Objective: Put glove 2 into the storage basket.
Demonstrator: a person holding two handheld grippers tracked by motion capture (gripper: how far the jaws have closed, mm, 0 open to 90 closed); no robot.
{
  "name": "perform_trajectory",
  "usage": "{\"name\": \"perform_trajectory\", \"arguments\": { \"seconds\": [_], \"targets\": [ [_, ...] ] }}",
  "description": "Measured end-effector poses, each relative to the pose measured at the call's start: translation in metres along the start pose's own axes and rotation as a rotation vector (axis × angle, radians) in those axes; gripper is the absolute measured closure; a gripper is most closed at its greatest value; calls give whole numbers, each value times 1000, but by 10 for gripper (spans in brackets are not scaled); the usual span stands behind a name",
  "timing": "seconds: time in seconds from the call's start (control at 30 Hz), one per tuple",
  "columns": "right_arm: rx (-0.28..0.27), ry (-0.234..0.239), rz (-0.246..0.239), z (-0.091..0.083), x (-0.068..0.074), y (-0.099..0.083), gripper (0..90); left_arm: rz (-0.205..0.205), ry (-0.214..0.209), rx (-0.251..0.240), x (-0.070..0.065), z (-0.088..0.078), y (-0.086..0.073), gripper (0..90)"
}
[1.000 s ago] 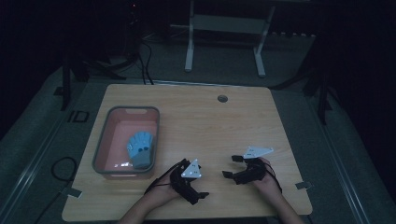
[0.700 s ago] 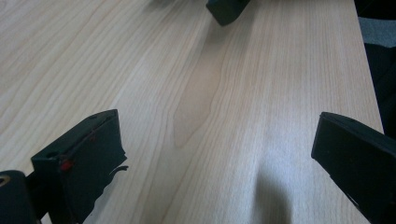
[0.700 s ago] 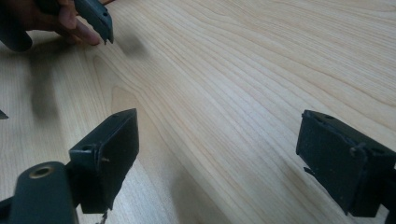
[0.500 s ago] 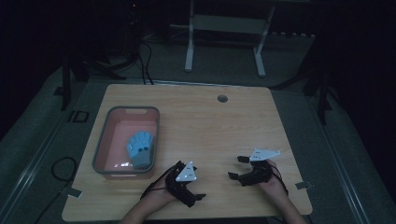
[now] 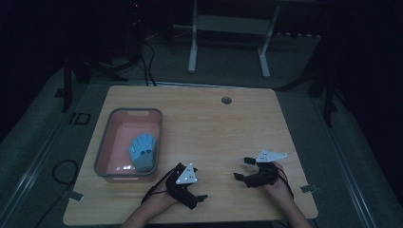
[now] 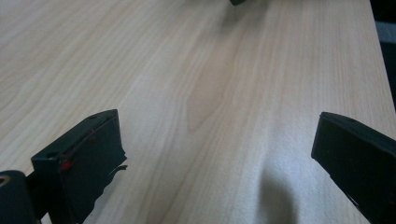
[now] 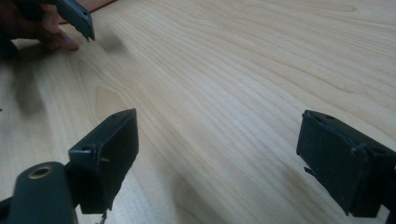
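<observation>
High view: we're low at the near edge of the worktop [image 5: 209, 118], left tongs [image 5: 197, 199] and right tongs [image 5: 243, 168] both spread wide, nothing held. Beyond the left tongs, the pink tub [image 5: 107, 142] holds a blue glove [image 5: 142, 152]. We judge it light, soft, floppy; best pinched at the cuff, the nearer end.

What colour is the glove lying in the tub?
Light blue glove, seen best in the high view.
</observation>
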State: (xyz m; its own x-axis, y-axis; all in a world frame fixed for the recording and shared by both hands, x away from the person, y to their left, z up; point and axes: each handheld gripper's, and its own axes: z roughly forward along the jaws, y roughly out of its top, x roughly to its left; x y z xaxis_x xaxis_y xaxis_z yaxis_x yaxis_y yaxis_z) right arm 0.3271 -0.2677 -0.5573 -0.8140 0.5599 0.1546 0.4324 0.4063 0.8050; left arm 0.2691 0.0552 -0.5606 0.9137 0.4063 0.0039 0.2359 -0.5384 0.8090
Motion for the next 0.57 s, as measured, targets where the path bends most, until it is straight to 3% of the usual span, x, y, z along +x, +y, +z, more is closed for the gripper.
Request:
{"name": "perform_trajectory", "arguments": {
  "seconds": [0.2,0.57],
  "targets": [
    [4,-9,3,0,-1,0,128,-7,54,-4,3,0,-1,25],
    [7,-23,3,0,-1,0,127,-28,72,-14,6,-1,-2,26]
  ]
}}
